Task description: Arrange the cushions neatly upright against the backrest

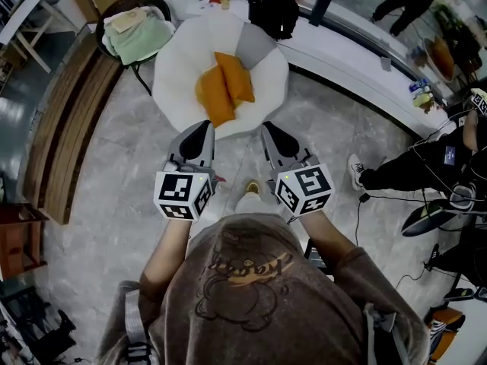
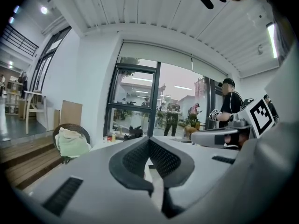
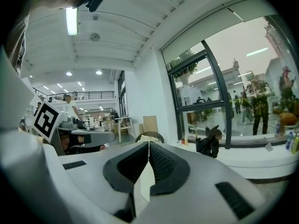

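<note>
Two orange cushions [image 1: 224,88] are lying overlapped and slanted in the middle of the white round armchair [image 1: 176,78], with a grey cushion [image 1: 253,47] leaning at the seat's far edge against the backrest, touching the upper orange one. The armchair is standing on the pale marbled floor [image 1: 114,166] just ahead of the person. The left gripper [image 1: 203,126] and the right gripper [image 1: 267,128] are pointing toward the seat from near its front rim, apart from the cushions; each gripper's own view is showing its jaws pressed together with nothing between them. Beyond the armchair, a dark wicker chair [image 1: 162,3] is holding a green and cream bundle of cloth [image 1: 137,38], and a black bag [image 1: 275,14] is sitting on the white ledge [image 1: 342,61] by the window.
</note>
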Tool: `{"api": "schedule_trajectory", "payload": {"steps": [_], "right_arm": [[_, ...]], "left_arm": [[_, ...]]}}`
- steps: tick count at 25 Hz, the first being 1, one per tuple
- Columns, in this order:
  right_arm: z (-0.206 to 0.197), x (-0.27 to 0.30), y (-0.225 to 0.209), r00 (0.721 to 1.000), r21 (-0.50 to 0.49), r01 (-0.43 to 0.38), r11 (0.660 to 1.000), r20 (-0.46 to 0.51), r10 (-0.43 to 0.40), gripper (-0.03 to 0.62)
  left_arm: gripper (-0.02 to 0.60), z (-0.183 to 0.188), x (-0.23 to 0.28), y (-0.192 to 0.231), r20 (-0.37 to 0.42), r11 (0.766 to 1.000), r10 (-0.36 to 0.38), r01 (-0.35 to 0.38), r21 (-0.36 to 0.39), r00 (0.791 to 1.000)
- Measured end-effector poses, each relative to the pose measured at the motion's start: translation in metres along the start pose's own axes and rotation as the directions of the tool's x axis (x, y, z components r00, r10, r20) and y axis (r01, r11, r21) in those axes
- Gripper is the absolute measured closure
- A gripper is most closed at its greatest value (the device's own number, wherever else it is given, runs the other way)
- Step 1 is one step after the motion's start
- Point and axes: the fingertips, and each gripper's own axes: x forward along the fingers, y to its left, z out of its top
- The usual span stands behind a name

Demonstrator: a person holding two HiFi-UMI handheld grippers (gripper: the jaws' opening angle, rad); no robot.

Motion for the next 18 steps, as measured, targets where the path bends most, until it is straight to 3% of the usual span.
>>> {"api": "schedule_trajectory", "payload": {"steps": [18], "right_arm": [[0.024, 0.069, -0.078, 0.987, -0.016, -0.157, 0.987, -0.025, 0.157, 0.572]], "left_arm": [[0.577, 0.024, 0.099, 0.023, 0.023, 0.99, 0.138, -0.138, -0.028, 0.99]]}}
